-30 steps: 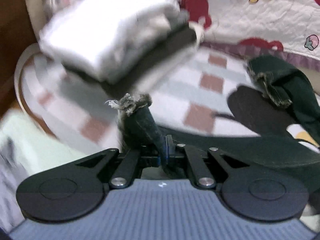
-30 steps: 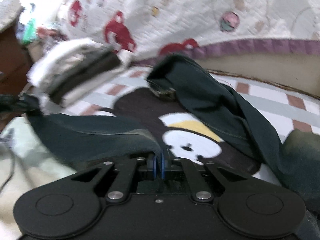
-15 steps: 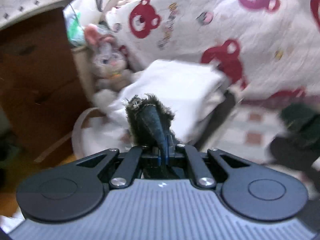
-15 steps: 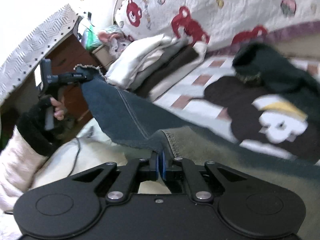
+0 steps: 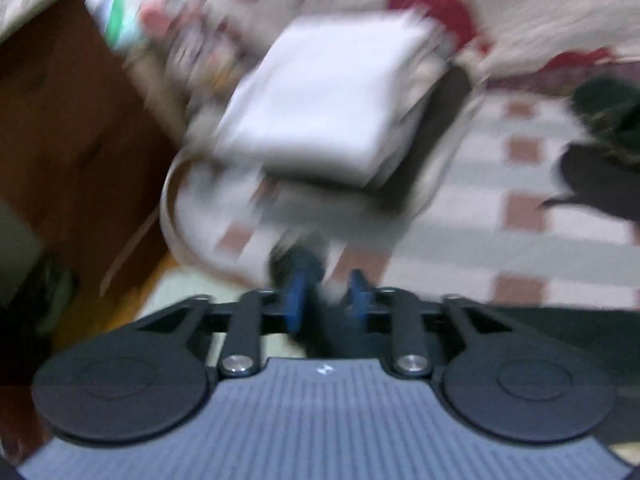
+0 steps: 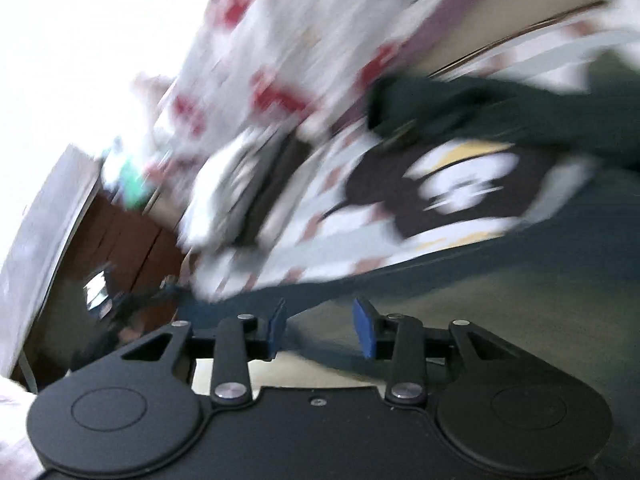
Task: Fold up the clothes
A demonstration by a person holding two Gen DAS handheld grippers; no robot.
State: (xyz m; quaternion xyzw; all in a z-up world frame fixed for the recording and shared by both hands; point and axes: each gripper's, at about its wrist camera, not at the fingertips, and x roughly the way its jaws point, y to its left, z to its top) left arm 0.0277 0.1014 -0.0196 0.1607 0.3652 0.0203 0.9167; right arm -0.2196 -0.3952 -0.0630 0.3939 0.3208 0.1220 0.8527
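Both views are motion-blurred. My left gripper (image 5: 325,300) is open, with a frayed dark denim end (image 5: 296,262) lying just past its left pad. My right gripper (image 6: 321,330) is open, and the dark jeans (image 6: 460,292) lie spread in front of it and under it on the bed. The far jeans leg (image 6: 460,108) is bunched at the back. It also shows at the right edge of the left wrist view (image 5: 604,120).
A stack of folded clothes, white on top (image 5: 332,100), sits on the checked bed sheet (image 5: 520,216), also in the right wrist view (image 6: 240,184). A dark cartoon cushion (image 6: 452,188) lies on the sheet. A red-bear quilt (image 5: 520,12) lies behind. A brown cabinet (image 5: 68,132) stands left.
Both grippers were shut on the jeans and have opened. The jeans have dropped onto the bed. Both cameras have swung downward.
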